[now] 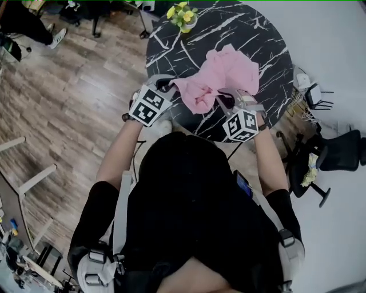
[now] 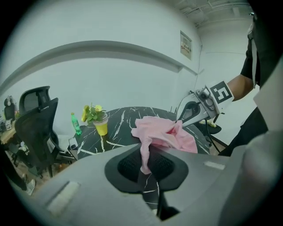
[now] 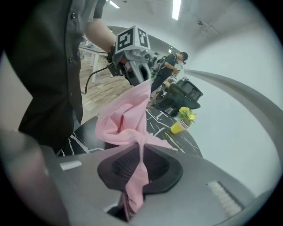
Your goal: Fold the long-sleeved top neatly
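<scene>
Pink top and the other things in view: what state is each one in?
pink top: crumpled, unfolded, gripped at two places.
left claw: shut on the pink top.
right claw: shut on the pink top.
flower pot: upright on the table.
green bottle: upright.

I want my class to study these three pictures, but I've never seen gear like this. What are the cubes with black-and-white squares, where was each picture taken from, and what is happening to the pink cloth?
There is no robot here. A person holds a two-jaw tool in each hand, and the patterned cubes are part of those tools. One picture looks down from a camera on the person's head. The other two come from cameras riding on each tool. The left tool and the right tool are each shut on the pink top, which is bunched between them over a round black marble table. A yellow potted flower stands at its far edge.
</scene>
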`<state>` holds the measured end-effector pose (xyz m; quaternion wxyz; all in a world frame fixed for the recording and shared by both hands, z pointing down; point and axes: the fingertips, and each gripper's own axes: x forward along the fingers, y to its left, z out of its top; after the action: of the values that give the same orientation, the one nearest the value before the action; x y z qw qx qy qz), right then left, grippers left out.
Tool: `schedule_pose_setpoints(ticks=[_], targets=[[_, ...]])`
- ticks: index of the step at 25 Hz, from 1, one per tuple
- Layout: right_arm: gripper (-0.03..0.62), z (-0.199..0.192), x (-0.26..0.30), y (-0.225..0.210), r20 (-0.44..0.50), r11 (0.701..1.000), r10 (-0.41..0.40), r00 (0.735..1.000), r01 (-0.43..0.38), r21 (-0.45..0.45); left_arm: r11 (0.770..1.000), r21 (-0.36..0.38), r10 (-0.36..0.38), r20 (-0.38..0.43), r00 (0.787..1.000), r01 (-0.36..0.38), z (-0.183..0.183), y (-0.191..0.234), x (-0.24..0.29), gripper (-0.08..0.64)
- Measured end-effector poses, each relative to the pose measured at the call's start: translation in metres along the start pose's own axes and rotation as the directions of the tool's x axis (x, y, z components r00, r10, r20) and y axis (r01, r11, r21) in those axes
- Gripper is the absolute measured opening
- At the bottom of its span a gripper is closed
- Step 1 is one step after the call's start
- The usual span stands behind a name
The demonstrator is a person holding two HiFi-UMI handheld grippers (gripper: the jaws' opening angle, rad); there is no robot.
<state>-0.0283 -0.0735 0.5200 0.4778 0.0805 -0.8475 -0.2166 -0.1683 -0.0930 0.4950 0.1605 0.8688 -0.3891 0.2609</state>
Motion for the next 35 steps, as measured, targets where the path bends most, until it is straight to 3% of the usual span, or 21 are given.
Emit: schedule_pose_setpoints(ticks=[3, 5, 9, 13, 15, 21, 26, 30, 35], targets=[[0.023, -0.006, -0.028, 0.0, -0.055, 0.987, -0.088, 0.995, 0.095, 0.13, 0.995, 0.063, -0.081, 0.013, 0.997, 0.08, 0.006, -0.015, 0.003, 0.026], [0.018, -0.009, -0.047, 0.005, -0.091, 0.962, -0.149, 0.985, 0.166, 0.219, 0.986, 0.1, -0.137, 0.018, 0.99, 0.134, 0.009, -0.027, 0.006, 0.026], [0.017, -0.015, -0.082, 0.019, -0.154, 0.872, -0.259, 0.954, 0.299, 0.387, 0.967, 0.155, -0.205, 0.012, 0.979, 0.2, 0.012, -0.044, 0.006, 0.025], [0.017, -0.03, -0.109, 0.046, -0.214, 0.79, -0.295, 0.931, 0.364, 0.493, 0.952, 0.188, -0.245, 0.003, 0.969, 0.24, 0.012, -0.066, -0.001, 0.025], [0.017, -0.033, -0.115, 0.06, -0.229, 0.774, -0.302, 0.925, 0.378, 0.507, 0.947, 0.203, -0.256, 0.003, 0.967, 0.25, 0.012, -0.075, -0.006, 0.025], [0.017, -0.023, -0.137, 0.094, -0.228, 0.775, -0.334, 0.915, 0.404, 0.486, 0.936, 0.239, -0.271, 0.017, 0.962, 0.259, 0.013, -0.112, -0.023, 0.025], [0.017, -0.025, -0.181, 0.131, -0.213, 0.718, -0.393, 0.895, 0.443, 0.537, 0.932, 0.246, -0.281, 0.028, 0.959, 0.266, 0.007, -0.167, -0.043, 0.025], [0.017, -0.027, -0.223, 0.176, -0.198, 0.681, -0.436, 0.878, 0.466, 0.566, 0.94, 0.247, -0.251, 0.028, 0.967, 0.237, -0.009, -0.213, -0.067, 0.025], [0.017, -0.011, -0.257, 0.238, -0.161, 0.672, -0.467, 0.87, 0.467, 0.575, 0.956, 0.205, -0.222, 0.049, 0.974, 0.208, -0.035, -0.267, -0.121, 0.025]])
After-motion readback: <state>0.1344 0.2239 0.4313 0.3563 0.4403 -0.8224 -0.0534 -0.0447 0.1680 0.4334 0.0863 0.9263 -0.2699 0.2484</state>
